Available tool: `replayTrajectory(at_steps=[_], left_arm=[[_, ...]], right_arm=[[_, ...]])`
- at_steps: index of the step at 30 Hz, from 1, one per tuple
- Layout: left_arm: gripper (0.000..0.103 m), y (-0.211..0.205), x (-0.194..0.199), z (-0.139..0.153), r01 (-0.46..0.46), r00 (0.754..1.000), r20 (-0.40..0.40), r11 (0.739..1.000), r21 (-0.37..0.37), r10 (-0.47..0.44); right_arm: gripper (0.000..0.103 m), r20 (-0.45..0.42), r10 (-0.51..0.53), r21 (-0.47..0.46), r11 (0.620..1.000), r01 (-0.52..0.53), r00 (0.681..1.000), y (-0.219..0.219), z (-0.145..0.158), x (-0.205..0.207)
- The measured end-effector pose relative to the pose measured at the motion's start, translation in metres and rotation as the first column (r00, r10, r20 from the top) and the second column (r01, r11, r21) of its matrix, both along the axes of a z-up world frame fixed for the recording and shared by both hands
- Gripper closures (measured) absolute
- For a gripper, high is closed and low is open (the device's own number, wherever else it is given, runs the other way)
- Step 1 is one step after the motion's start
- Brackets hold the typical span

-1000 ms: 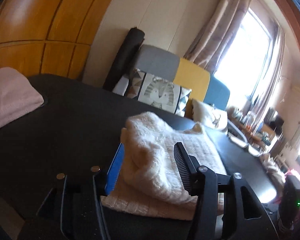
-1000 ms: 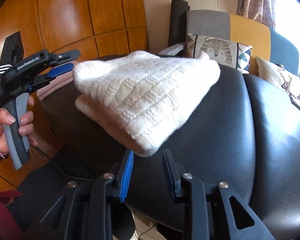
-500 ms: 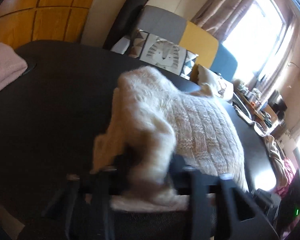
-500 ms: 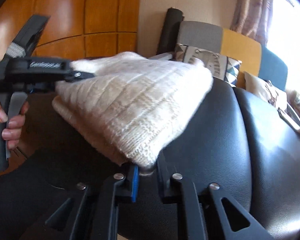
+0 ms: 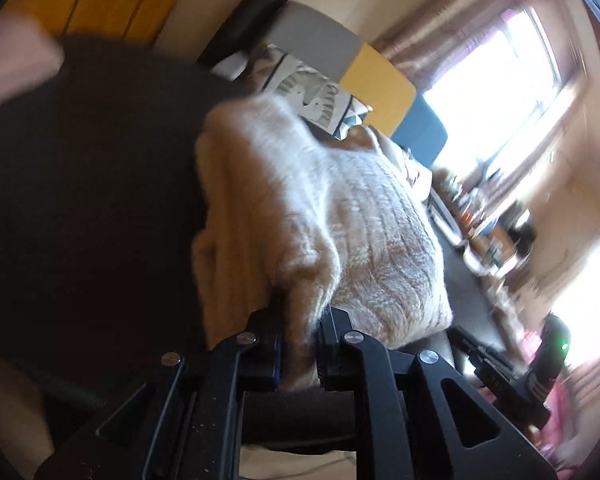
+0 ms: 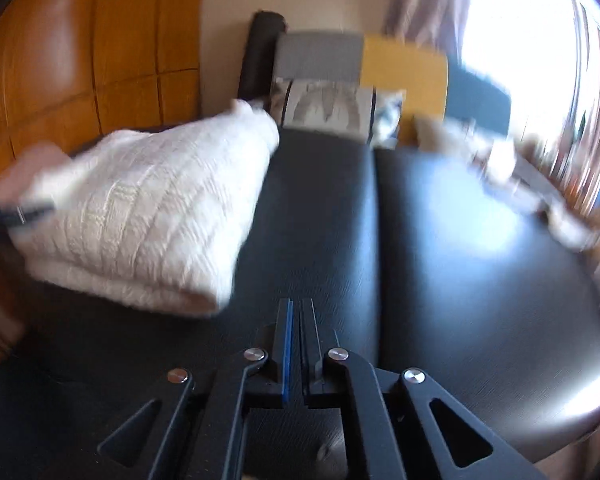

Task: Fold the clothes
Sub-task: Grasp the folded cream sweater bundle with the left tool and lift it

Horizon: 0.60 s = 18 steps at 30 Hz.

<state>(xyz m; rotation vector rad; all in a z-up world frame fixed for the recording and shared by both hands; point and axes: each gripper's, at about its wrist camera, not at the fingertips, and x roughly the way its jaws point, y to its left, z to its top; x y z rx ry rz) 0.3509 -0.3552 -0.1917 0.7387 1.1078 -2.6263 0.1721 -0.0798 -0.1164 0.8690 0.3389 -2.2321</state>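
A folded cream knit sweater [image 5: 340, 216] lies on the black leather surface [image 5: 80, 200]. My left gripper [image 5: 298, 344] is at the sweater's near edge. Its jaws are closing, and a bunch of the knit is pinched between the pads. In the right wrist view the sweater [image 6: 140, 216] sits to the left, with the blurred left gripper [image 6: 8, 216] at its far-left side. My right gripper [image 6: 294, 320] hovers over bare leather to the right of the sweater's corner. Its jaws are closing to a thin slit with nothing between them.
A pink cloth [image 5: 12, 60] lies at the surface's far left. Behind stand a printed cushion [image 6: 332, 108], a grey, yellow and blue sofa back [image 6: 400, 68] and orange wooden panels [image 6: 80, 60]. Blurred clutter [image 5: 480, 232] lines the window side.
My left gripper sank onto the sweater's near edge and closed on it. My right gripper came away from the sweater's corner, slid right and closed empty.
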Motion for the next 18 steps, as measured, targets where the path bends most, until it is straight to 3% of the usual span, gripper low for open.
replayTrajectory(at_steps=[2, 5, 10, 13, 15, 18], left_arm=[[0.091, -0.003, 0.007, -0.006, -0.022, 0.999, -0.038, 0.998, 0.05, 0.024], [0.09, -0.005, 0.006, -0.006, -0.035, 0.997, -0.06, 0.998, 0.049, 0.038], [0.09, -0.01, 0.01, 0.013, -0.077, 0.987, -0.137, 0.996, 0.042, 0.082], [0.09, -0.011, 0.012, 0.025, -0.09, 0.982, -0.167, 0.996, 0.002, 0.089], [0.09, -0.012, 0.011, 0.025, -0.094, 0.984, -0.155, 0.995, -0.028, 0.088], [0.09, -0.017, 0.011, 0.019, -0.127, 0.985, -0.122, 0.991, -0.042, 0.121]], right_arm=[[0.081, 0.064, -0.003, -0.085, 0.996, 0.008, 0.998, 0.011, 0.008, -0.004], [0.081, 0.124, 0.064, -0.206, 0.978, -0.038, 0.99, 0.012, 0.027, -0.012], [0.081, 0.139, 0.19, -0.281, 0.949, -0.145, 0.972, -0.022, 0.049, -0.026], [0.081, 0.1, 0.259, -0.235, 0.944, -0.23, 0.961, -0.054, 0.049, -0.013], [0.081, 0.062, 0.291, -0.153, 0.948, -0.279, 0.955, -0.079, 0.046, -0.001], [0.081, 0.052, 0.337, -0.103, 0.938, -0.331, 0.94, -0.099, 0.037, 0.018]])
